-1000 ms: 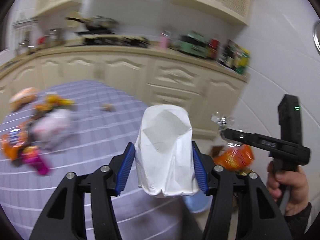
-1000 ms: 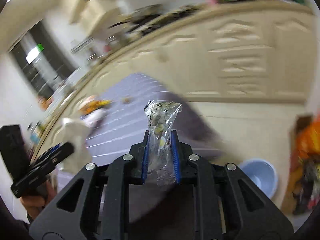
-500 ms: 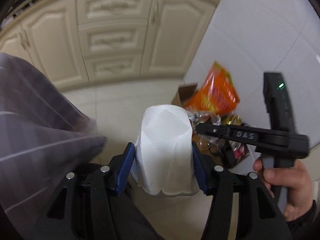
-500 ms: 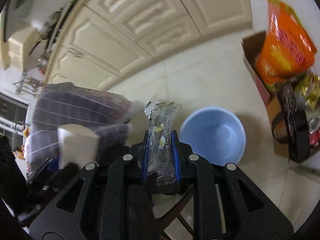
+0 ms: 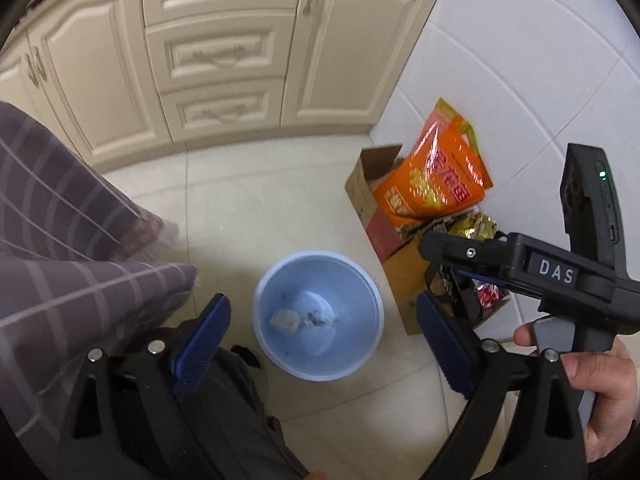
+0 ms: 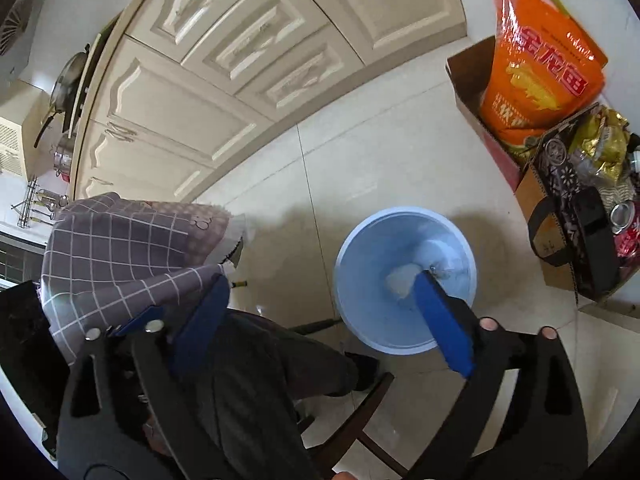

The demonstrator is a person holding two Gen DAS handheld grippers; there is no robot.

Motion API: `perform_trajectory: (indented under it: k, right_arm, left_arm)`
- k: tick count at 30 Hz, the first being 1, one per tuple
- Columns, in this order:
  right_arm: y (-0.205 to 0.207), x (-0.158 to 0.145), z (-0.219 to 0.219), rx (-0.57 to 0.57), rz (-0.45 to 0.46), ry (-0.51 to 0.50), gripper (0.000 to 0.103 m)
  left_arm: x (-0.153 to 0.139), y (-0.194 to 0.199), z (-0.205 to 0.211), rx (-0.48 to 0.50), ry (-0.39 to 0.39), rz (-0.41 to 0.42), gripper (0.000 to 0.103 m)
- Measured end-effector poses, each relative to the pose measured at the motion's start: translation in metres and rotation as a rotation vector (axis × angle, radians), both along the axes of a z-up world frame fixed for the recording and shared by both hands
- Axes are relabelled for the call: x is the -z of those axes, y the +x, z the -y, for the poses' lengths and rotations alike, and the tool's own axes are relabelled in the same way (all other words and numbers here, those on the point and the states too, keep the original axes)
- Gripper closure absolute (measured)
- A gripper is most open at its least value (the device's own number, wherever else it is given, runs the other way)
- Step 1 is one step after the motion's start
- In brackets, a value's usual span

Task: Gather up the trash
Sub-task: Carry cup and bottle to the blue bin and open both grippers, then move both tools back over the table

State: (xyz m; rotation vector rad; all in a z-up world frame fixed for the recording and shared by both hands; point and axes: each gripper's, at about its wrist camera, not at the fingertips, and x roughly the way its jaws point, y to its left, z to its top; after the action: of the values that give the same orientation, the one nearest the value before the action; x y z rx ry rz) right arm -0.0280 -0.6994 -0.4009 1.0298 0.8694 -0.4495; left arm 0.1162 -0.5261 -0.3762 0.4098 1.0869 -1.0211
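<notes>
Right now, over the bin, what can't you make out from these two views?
- Pale scraps in the round light-blue plastic bin: too small to identify.
- Right view: blue right finger pad hides part of the bin floor.
- Brown cardboard box: orange bag hides its contents.
</notes>
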Motion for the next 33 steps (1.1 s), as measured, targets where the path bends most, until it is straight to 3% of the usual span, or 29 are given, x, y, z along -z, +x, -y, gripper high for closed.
perform_trajectory:
  k: [7, 16, 25, 33]
  right_arm:
    - [0.003, -0.055, -0.016, 0.01, 0.058, -0.1, 0.006]
    - [0.031, -0.147, -0.059, -0.073, 0.194, -0.234, 0.006]
    - [0.071, -0.213, -0.123, -0.215, 0.319, -0.311, 0.006]
    - [0.109, -0.241, -0.188, -0.353, 0.38, -0.339, 0.006]
  left_arm:
    - [-0.071, -0.011, -0.039, -0.042, -0.114, 0.119, 0.01]
    - [-0.149, -0.008, -0.099, -0.132, -0.248, 0.221, 0.009]
    - [-0.196, 0.006, -0.176, -0.258, -0.317, 0.316, 0.007]
    - [-0.221, 0.024, -0.261, -0.437, -0.339, 0.384, 0.007]
